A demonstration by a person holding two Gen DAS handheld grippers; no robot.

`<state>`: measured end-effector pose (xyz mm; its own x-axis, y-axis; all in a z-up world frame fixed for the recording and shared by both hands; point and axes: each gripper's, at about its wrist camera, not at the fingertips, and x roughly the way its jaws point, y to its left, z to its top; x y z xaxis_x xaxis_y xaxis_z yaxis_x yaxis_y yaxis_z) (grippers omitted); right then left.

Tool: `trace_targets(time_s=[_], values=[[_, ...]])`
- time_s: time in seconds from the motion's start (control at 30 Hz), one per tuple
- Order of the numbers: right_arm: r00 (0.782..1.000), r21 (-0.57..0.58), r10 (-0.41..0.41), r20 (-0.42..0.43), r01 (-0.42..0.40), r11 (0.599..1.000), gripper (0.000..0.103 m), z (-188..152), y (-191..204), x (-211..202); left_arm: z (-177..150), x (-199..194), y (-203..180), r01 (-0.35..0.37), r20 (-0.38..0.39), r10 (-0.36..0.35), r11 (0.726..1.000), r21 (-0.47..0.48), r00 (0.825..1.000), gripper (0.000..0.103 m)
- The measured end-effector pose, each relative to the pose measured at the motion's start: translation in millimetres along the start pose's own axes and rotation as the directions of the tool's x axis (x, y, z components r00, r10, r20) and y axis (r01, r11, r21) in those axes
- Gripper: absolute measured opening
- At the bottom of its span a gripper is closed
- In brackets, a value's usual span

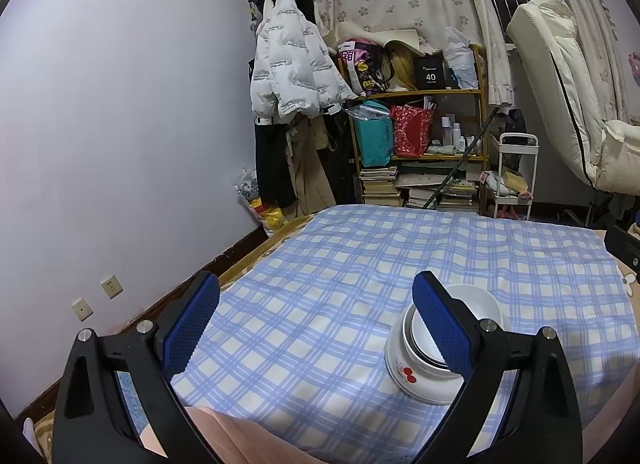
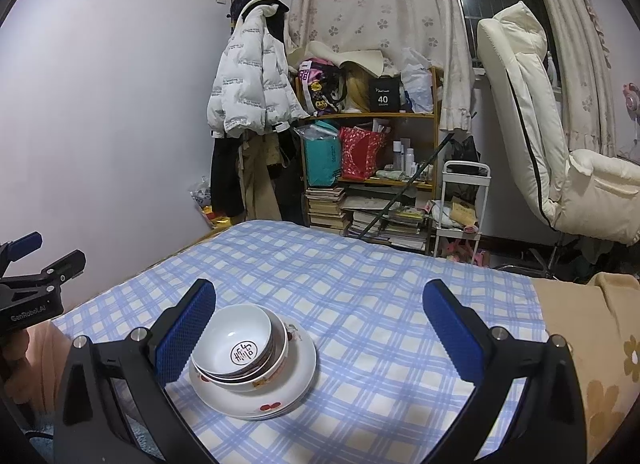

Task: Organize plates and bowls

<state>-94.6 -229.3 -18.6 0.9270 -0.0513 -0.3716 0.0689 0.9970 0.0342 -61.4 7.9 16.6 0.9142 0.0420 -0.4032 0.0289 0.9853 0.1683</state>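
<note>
A stack of white bowls [image 2: 240,352] sits nested on white plates [image 2: 292,384] with red cherry marks, on the blue checked cloth [image 2: 380,304]. The top bowl has a dark round emblem inside. My right gripper [image 2: 320,328] is open and empty, with its left finger [image 2: 184,340] just left of the stack. In the left wrist view the same stack [image 1: 424,368] lies at lower right, partly hidden behind the right finger [image 1: 444,328]. My left gripper [image 1: 316,324] is open and empty, to the left of the stack. It also shows in the right wrist view [image 2: 28,284].
The bed ends at a purple wall [image 1: 120,144] on the left. Behind the far edge stand a cluttered wooden shelf [image 2: 372,168], hanging coats [image 2: 252,96], a small white cart [image 2: 460,216] and a cream recliner chair [image 2: 532,124]. A tan flowered blanket [image 2: 592,364] lies at right.
</note>
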Motion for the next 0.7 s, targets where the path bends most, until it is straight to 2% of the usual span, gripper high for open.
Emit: trace_targets(time_s=[0.7], values=[[1.0,0.005,-0.009,-0.006,0.009,1.0,0.103,0.4,-5.9,-0.6,2.1,3.6,3.9,0.029,-0.003,-0.029,0.999,0.027,1.0,0.096]])
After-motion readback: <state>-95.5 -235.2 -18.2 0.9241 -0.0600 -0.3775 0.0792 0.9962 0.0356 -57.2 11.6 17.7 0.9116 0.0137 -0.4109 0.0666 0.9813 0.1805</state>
